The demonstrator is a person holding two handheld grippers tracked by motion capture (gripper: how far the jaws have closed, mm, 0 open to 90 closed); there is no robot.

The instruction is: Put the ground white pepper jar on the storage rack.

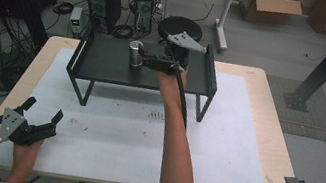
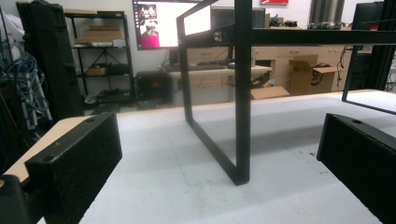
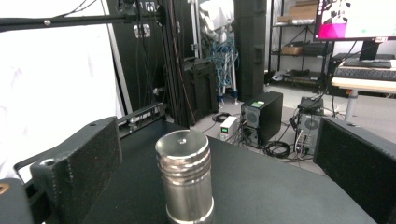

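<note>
1. Right gripper (image 1: 142,59) reaches over the black raised shelf (image 1: 105,63) with its jaws spread wide; in the right gripper view the two black pads stand well clear on either side of the metal cylinder (image 3: 185,179), touching nothing, so it grips nothing.
2. Left gripper (image 1: 41,112) lies low on the white mat (image 1: 117,139), near the table's front left corner and well in front of the shelf; its jaws are also wide apart and empty, and the left gripper view (image 2: 219,186) shows bare mat between them.
3. Nearest the person relative to the shelf is that white mat, which covers most of the wooden tabletop (image 1: 273,90) and runs under the shelf's legs.
4. One black shelf leg (image 2: 243,93) stands upright on the mat straight ahead of the left gripper.
5. On the shelf's top, the metal cylinder (image 1: 135,53) stands upright, left of the shelf's middle and toward its back edge, between the right gripper's open jaws. It is shiny, with grooved rings near its top and a flat lid.
6. Beyond the shelf, on the floor, stand a black round stool (image 1: 180,26) and a computer tower (image 1: 104,2) with loose cables around it.
</note>
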